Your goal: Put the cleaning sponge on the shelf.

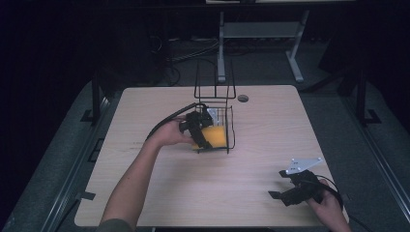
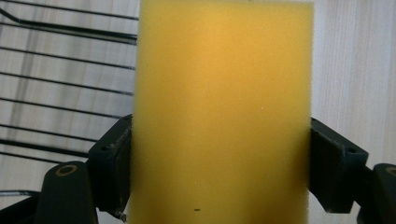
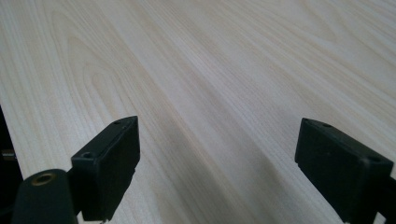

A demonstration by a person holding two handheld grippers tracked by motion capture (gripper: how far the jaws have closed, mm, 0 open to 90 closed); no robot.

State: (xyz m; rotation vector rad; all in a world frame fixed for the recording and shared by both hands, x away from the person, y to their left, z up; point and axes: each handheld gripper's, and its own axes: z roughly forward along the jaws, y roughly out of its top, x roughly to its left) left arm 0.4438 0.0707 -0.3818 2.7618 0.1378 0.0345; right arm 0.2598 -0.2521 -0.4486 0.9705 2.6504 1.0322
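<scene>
A yellow sponge (image 2: 219, 112) is clamped between the jaws of my left gripper (image 2: 219, 172), which is shut on it. In the high view the left gripper (image 1: 202, 137) holds the sponge (image 1: 215, 137) at the open front of a black wire basket (image 1: 231, 121) in the middle of the table. Basket wires (image 2: 65, 84) run across the left of the left gripper view. My right gripper (image 1: 279, 184) rests near the table's front right corner, held by a hand. Its jaws stand wide apart over bare wood, and the right gripper (image 3: 217, 163) is open.
The light wooden table (image 1: 193, 183) has a small round hole (image 1: 242, 98) near its far edge. The basket's tall wire handles (image 1: 215, 79) rise behind it. A desk frame (image 1: 261, 34) and cables lie on the dark floor beyond.
</scene>
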